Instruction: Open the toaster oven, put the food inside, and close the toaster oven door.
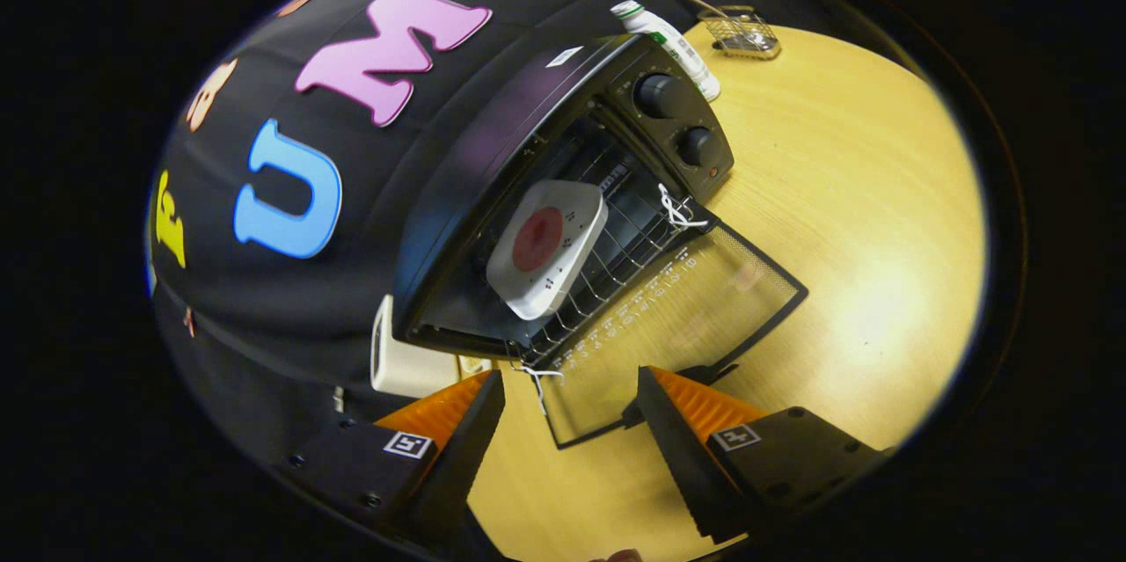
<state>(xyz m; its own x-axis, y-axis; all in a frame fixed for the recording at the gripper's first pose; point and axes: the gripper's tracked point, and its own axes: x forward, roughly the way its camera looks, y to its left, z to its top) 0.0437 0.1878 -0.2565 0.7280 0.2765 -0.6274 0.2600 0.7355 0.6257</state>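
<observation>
tool (570, 408) apart, empty | toaster oven (528, 193) beyond, door (677, 324) down | food (547, 247) on rack

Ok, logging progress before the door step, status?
Gripper open, empty, just short of the door's front edge. Oven open, door flat on the table. Plate of food on the rack. Nothing blocking the door.

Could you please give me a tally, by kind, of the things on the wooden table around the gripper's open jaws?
Toaster oven, door down: 1
White tray of food on its rack: 1
Control knobs: 2
White bottle: 1
Wire basket: 1
White box beside the oven: 1
Gripper, jaws open, holding nothing: 1
Total: 8
</observation>
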